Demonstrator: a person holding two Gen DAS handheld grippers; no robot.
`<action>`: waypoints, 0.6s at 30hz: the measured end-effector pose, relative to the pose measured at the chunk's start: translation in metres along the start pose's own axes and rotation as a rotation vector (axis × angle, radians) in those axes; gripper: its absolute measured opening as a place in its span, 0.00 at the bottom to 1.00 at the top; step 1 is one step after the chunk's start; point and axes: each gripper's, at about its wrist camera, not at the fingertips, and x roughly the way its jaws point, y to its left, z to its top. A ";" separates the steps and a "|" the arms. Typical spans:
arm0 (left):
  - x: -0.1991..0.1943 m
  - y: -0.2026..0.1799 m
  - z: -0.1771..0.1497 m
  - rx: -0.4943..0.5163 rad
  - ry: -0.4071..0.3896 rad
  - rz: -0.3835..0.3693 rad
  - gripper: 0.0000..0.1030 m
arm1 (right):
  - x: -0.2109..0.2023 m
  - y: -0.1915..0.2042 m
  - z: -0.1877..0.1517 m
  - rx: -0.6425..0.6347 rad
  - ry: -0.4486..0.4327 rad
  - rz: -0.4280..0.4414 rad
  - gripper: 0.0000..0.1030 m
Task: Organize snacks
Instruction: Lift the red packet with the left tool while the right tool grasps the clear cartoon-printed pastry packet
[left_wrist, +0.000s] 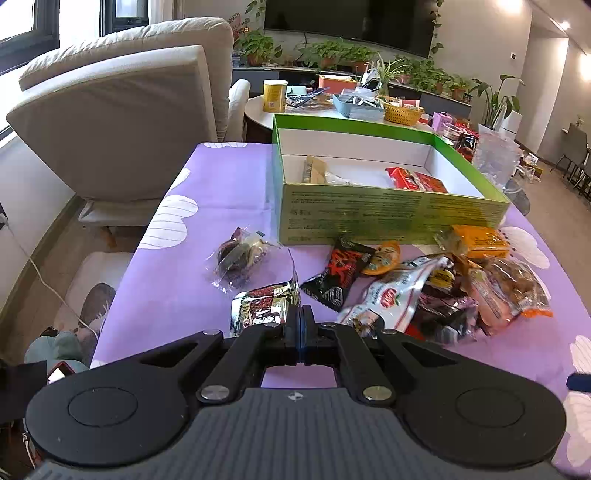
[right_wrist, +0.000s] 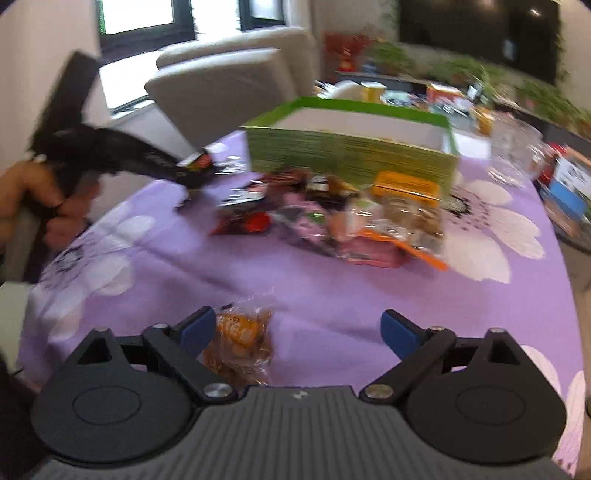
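While my left claw (left_wrist: 300, 314) pinches the foil packet (left_wrist: 263, 306) bound for the green box (left_wrist: 369, 218), my right claw (right_wrist: 295, 332) gapes wide near it.

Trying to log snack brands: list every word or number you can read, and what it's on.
None legible.
green box: side print too small.
foil packet: print unreadable.
black packet: red characters unreadable.
white packet: red logo too small.
orange packet: blurred.
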 end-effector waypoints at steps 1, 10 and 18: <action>-0.002 0.000 -0.001 0.001 -0.003 -0.003 0.00 | -0.002 0.004 -0.002 -0.009 0.005 0.019 0.75; -0.024 -0.002 -0.006 0.008 -0.036 -0.015 0.00 | 0.007 0.030 -0.010 -0.050 0.056 0.101 0.75; -0.037 0.003 -0.009 -0.005 -0.054 -0.025 0.00 | 0.023 0.034 -0.015 -0.050 0.071 -0.027 0.74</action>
